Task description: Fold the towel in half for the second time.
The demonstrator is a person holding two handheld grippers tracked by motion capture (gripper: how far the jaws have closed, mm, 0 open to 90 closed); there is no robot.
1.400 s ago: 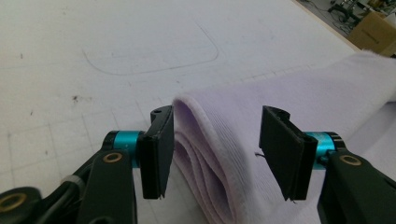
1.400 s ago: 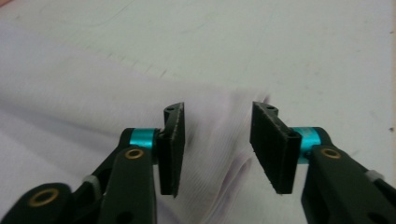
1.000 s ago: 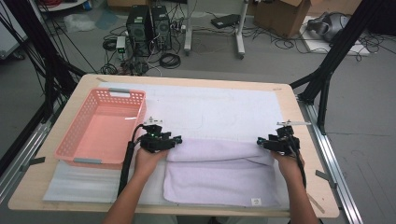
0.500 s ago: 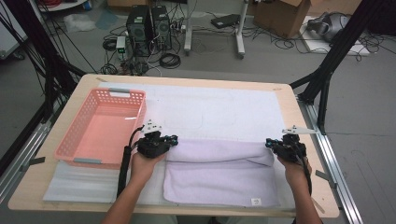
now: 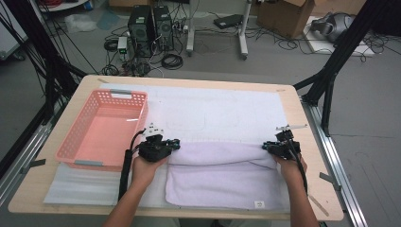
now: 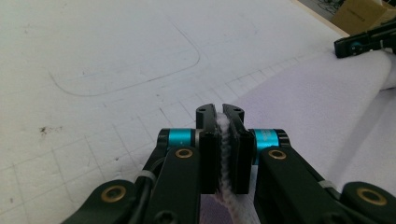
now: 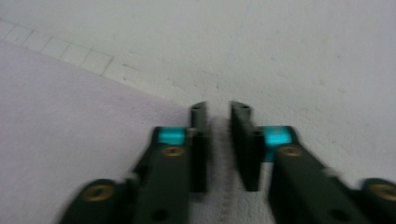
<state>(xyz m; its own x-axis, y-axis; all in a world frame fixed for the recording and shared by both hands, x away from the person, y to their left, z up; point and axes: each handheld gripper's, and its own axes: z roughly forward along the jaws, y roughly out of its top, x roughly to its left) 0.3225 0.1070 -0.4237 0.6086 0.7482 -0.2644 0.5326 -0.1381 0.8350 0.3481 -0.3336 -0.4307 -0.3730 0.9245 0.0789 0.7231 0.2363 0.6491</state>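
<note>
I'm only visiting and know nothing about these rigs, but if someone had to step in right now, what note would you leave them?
Left tongs: shut on the towel edge, cloth pinched between the jaws.
Right tongs: jaws slightly apart with the towel edge between them; the picture is blurred, so the grip is uncertain.
Towel: lavender, on the white mat at the table's near side, its far edge rolled toward the person between the two tongs.
Basket: pink, at the left, nothing in it.
Done: both far corners picked up, fold begun.
Left: probably bring that edge onto the near edge, release, fold again; the basket may be where it goes.
</note>
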